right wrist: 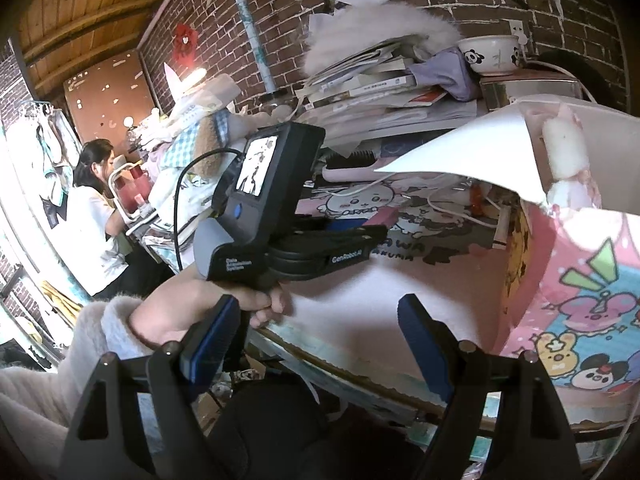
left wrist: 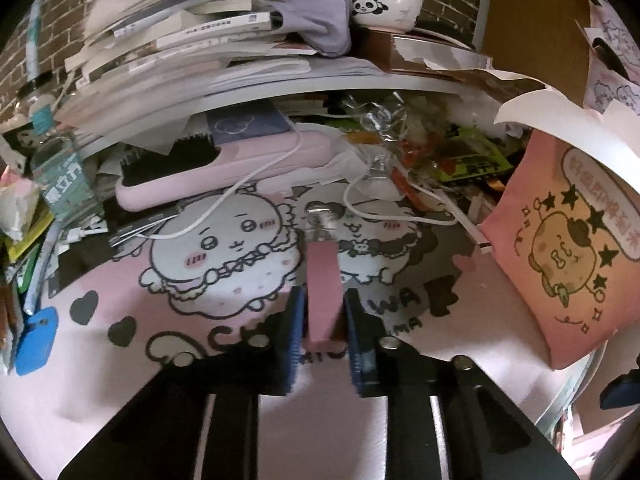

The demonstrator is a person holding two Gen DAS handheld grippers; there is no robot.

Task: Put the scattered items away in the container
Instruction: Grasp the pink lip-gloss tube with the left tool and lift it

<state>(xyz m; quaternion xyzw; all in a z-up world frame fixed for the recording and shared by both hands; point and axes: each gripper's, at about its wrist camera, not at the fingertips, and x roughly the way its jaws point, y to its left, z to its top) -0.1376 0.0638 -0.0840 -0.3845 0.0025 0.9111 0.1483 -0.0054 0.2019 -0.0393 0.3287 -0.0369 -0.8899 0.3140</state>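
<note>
Through the left wrist camera we see our left gripper (left wrist: 320, 320) clamped on a slim pink tube (left wrist: 323, 280) with a silvery cap, the blue pads pressing both its sides while its capped end points away over the cartoon desk mat (left wrist: 224, 256). Taking that mat as our landmark, a pink case (left wrist: 224, 168) with a dark brush on it lies at its far edge, a white cable (left wrist: 240, 192) trails from there onto the mat, and a water bottle (left wrist: 60, 168) stands off its left edge. At the mat's right edge leans the pink container (left wrist: 560, 264), printed with a cartoon figure and stars, a white sheet curling above it. Beyond the mat a shelf carries stacked books and a panda bowl (left wrist: 382, 6). Through the right wrist camera we see our right gripper (right wrist: 316, 344) empty, its blue pads spread wide apart, hanging off the near edge of the mat (right wrist: 380, 276). Over the mat's left part a hand (right wrist: 208, 312) in a fluffy sleeve holds the left device. The pink container (right wrist: 580, 280) rises at the mat's right side.
</note>
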